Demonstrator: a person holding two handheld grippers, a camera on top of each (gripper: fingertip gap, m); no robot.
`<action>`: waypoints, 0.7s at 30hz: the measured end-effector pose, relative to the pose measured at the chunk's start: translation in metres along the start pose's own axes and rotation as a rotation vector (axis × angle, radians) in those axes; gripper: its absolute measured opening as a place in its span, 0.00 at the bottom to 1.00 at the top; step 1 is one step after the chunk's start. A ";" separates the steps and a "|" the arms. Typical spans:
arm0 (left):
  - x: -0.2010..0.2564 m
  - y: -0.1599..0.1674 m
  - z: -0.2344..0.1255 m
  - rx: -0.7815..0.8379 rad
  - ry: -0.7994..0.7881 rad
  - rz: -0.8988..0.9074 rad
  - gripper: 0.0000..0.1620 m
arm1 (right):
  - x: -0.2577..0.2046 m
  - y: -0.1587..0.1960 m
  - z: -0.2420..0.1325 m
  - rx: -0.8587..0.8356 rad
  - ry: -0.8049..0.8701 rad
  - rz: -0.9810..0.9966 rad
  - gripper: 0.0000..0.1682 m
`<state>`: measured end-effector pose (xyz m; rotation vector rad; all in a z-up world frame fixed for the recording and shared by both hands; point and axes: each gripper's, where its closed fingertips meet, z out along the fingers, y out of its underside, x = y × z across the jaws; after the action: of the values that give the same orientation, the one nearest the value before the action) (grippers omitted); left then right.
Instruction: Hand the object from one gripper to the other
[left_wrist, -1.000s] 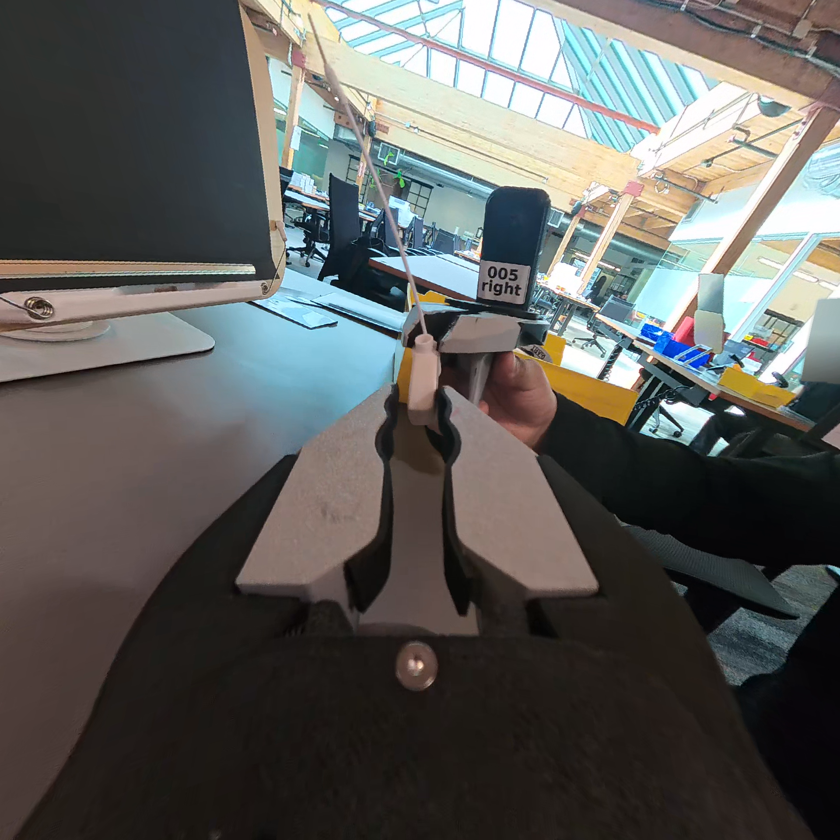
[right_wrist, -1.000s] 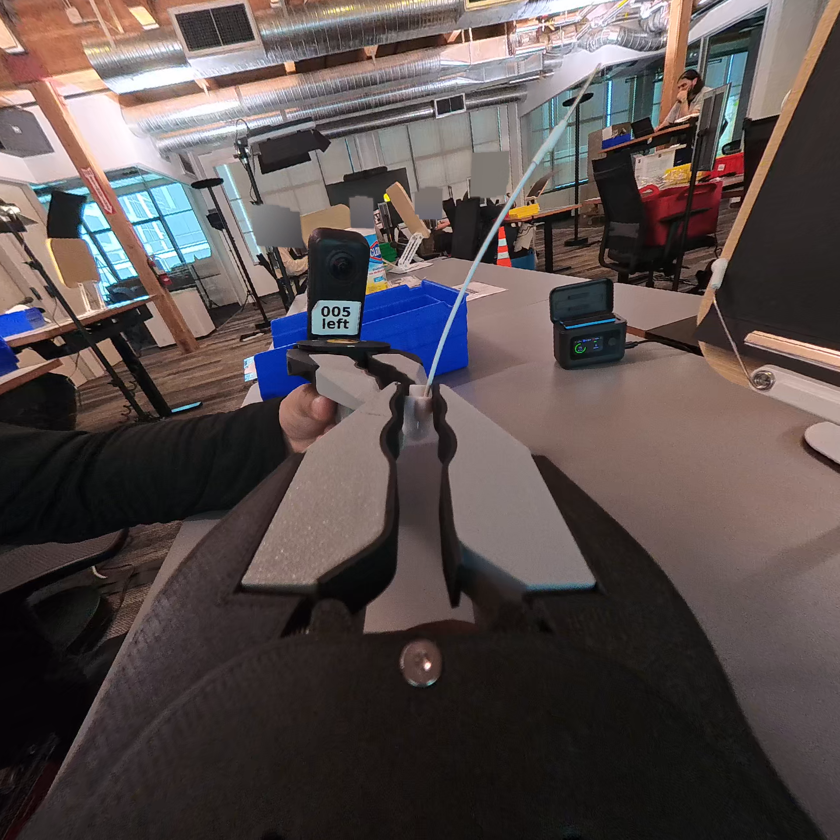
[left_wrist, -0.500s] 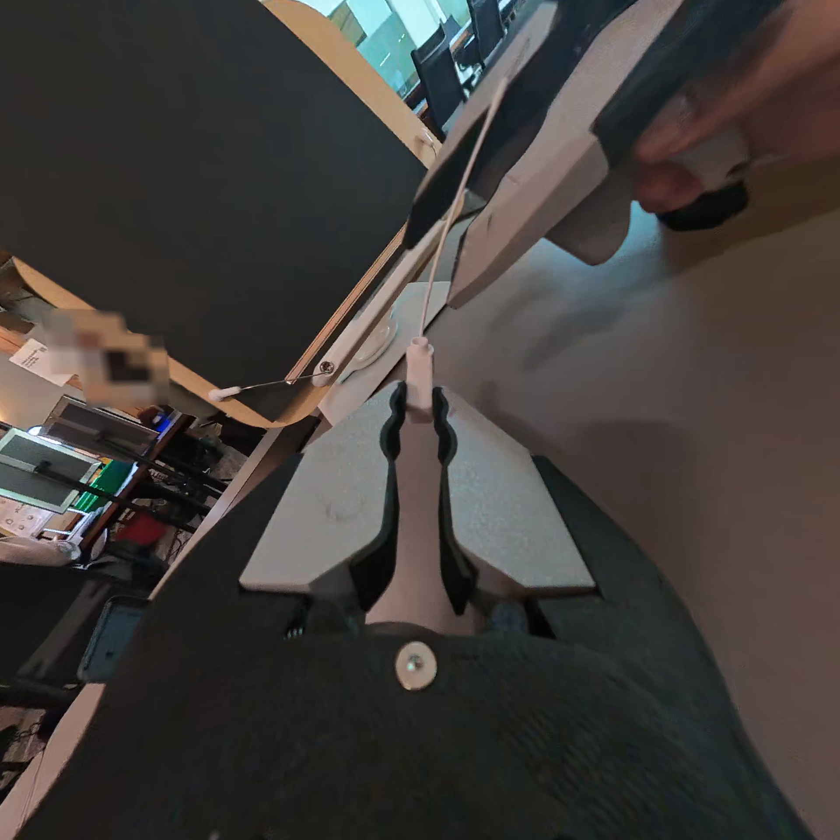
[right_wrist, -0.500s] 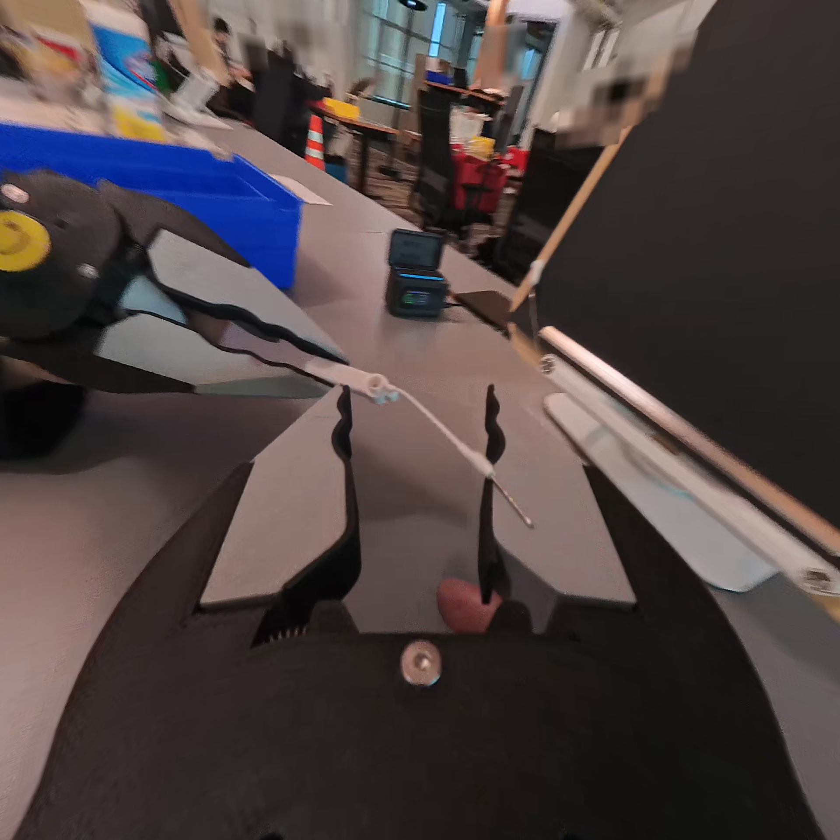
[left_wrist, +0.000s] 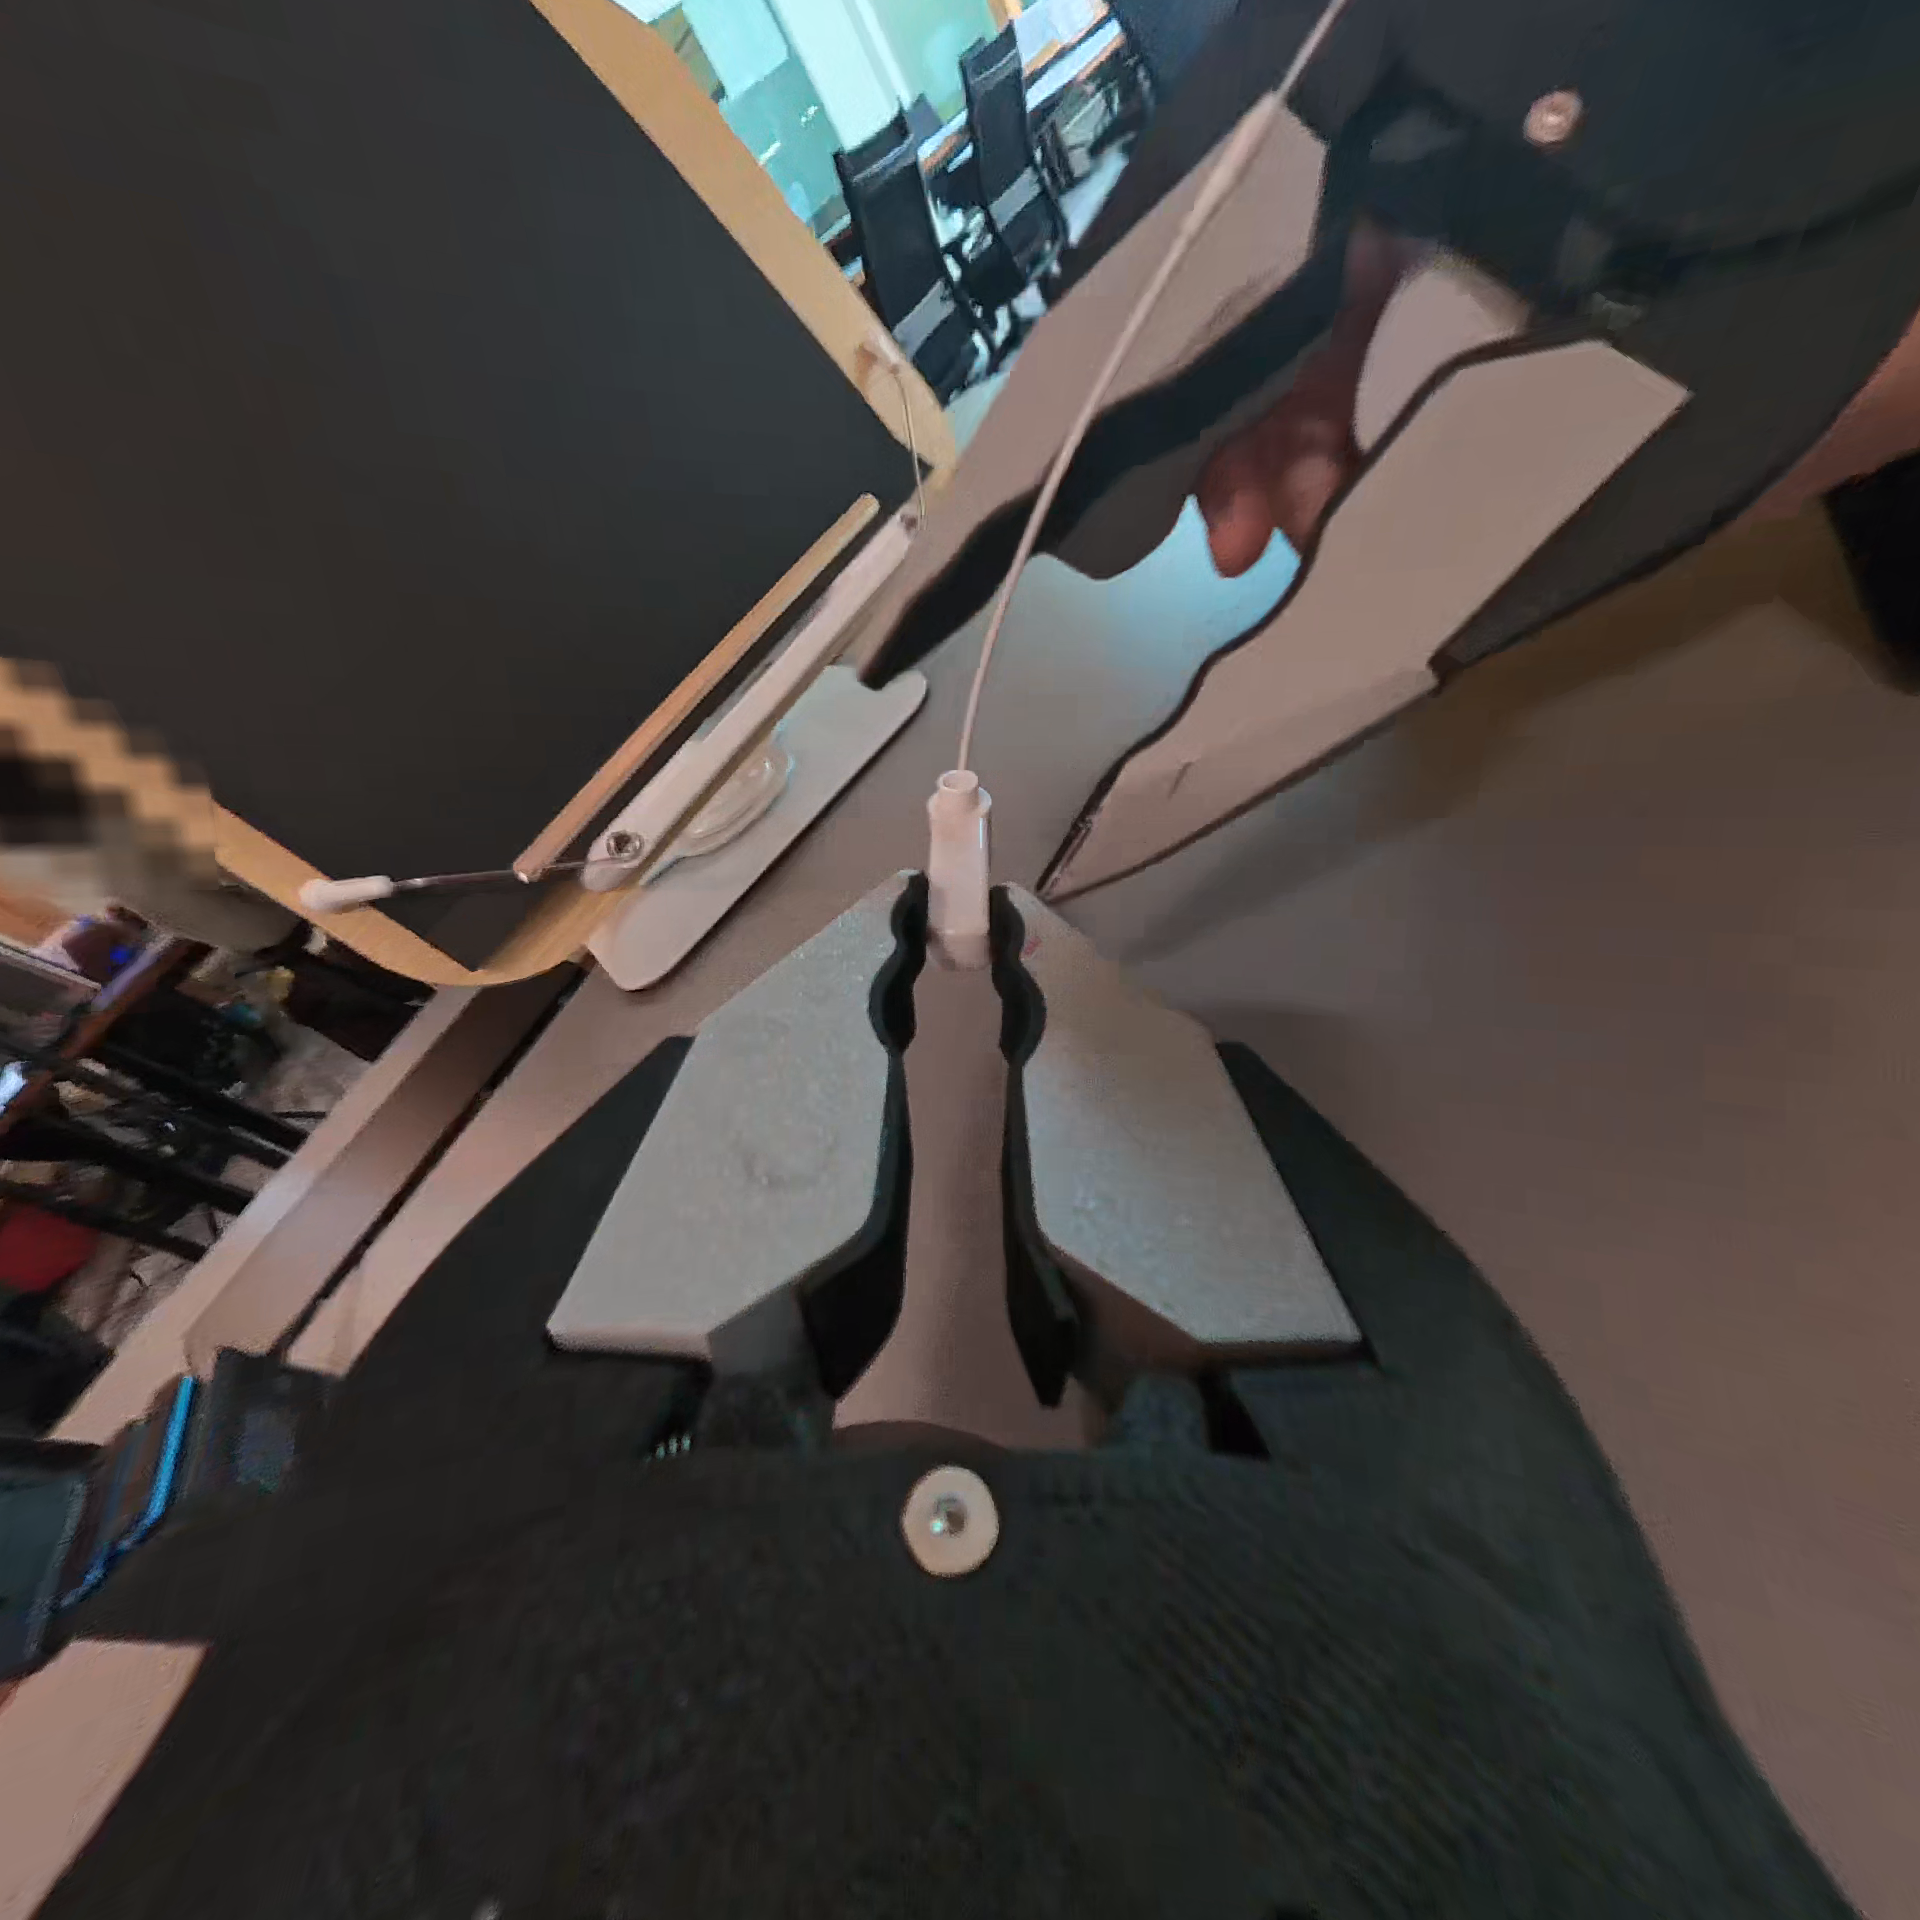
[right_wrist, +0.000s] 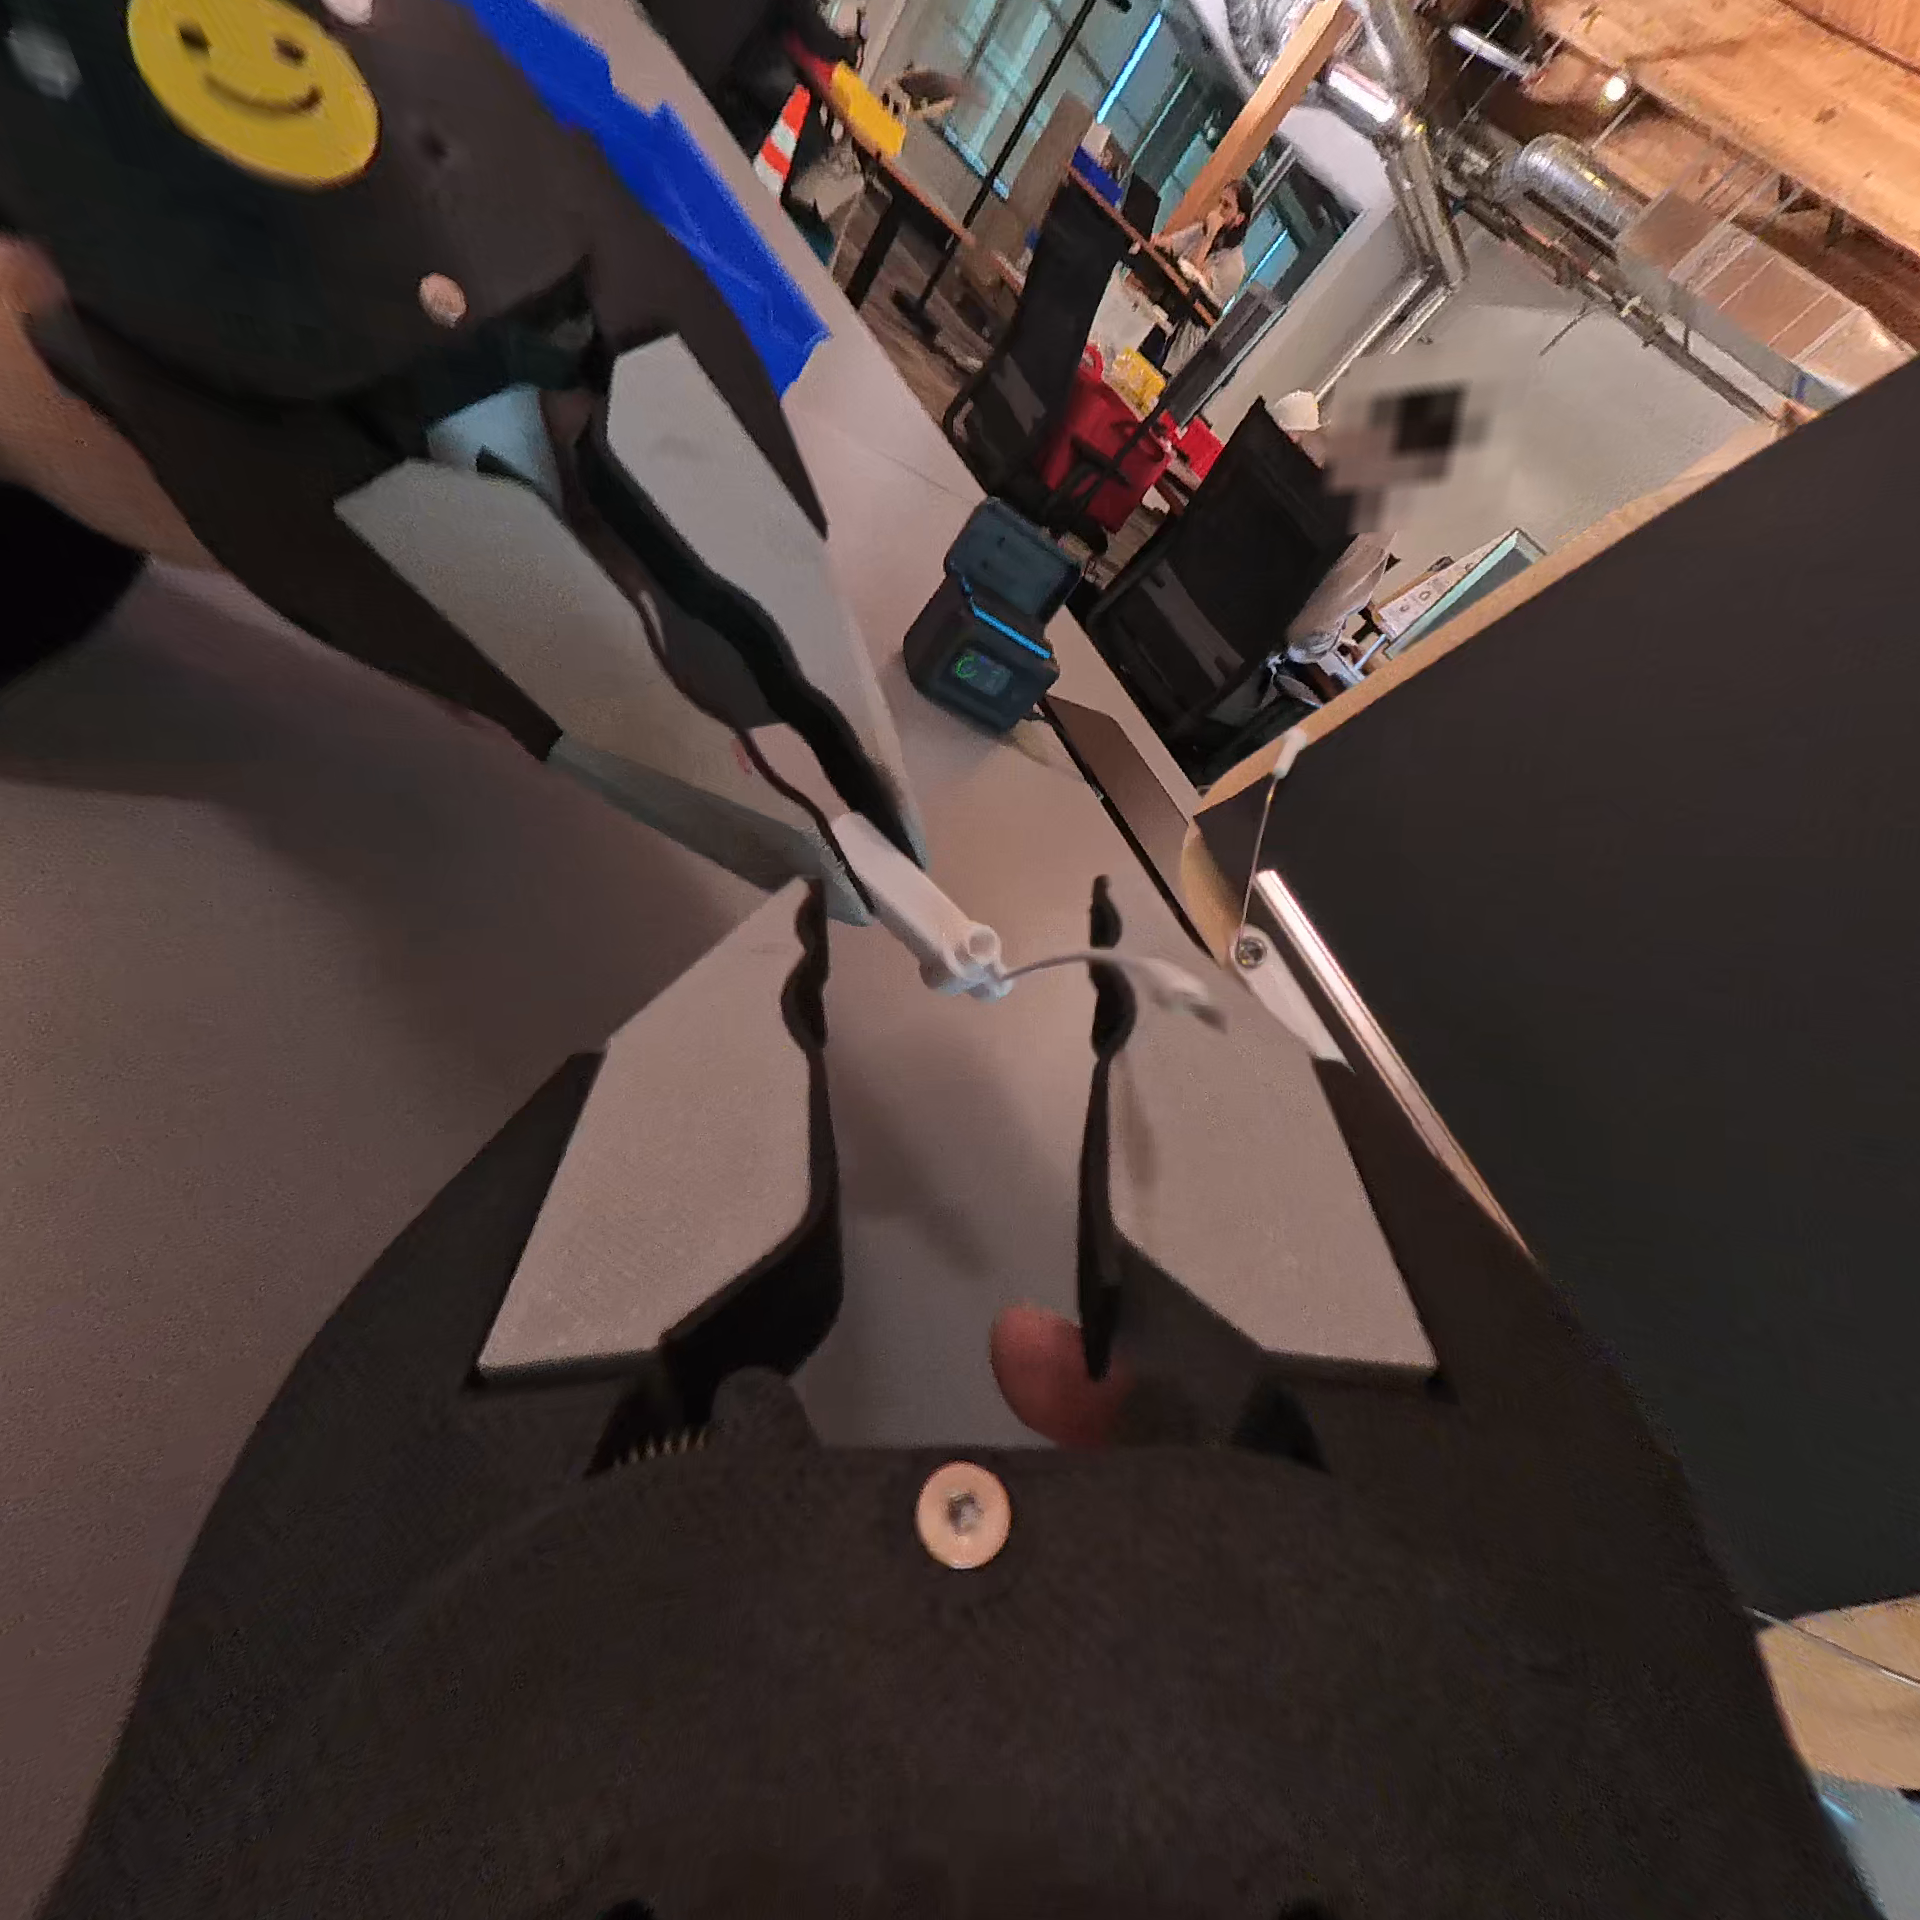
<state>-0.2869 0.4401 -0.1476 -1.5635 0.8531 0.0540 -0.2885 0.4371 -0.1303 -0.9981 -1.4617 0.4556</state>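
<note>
The object is a small white plastic tube (left_wrist: 958, 869) with a long thin white wire (left_wrist: 1060, 447) coming out of its end. My left gripper (left_wrist: 956, 914) is shut on the tube at its fingertips. In the right wrist view the tube (right_wrist: 914, 914) pokes out of the left gripper's tips and the wire (right_wrist: 1081, 961) bends across to the right finger. My right gripper (right_wrist: 951, 925) is open, its fingers on either side of the tube's end. In the left wrist view the open right gripper (left_wrist: 1174, 623) faces me, the wire running between its fingers.
A grey table (left_wrist: 1558, 935) lies below both grippers. A black panel with a wooden edge (left_wrist: 364, 416) on a white base stands close by and also shows in the right wrist view (right_wrist: 1662, 935). A small black charging case (right_wrist: 982, 644) and a blue bin (right_wrist: 665, 177) sit farther back.
One second ago both grippers were shut on the tube. The right gripper has opened and drawn back, and both grippers have tilted down toward the table. The left keeps the tube.
</note>
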 end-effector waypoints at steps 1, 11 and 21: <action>0.002 0.002 0.000 -0.012 0.022 -0.016 0.06 | -0.002 0.003 0.000 -0.015 -0.004 -0.013 0.26; 0.016 0.003 -0.017 0.012 0.112 0.251 0.06 | -0.021 0.013 -0.008 -0.051 -0.155 -0.050 0.15; 0.029 0.005 -0.015 0.013 0.128 0.339 0.06 | -0.032 0.022 -0.007 -0.093 -0.198 -0.109 0.07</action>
<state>-0.2752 0.4135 -0.1628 -1.4077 1.2108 0.1934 -0.2788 0.4216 -0.1652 -0.9615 -1.7188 0.4196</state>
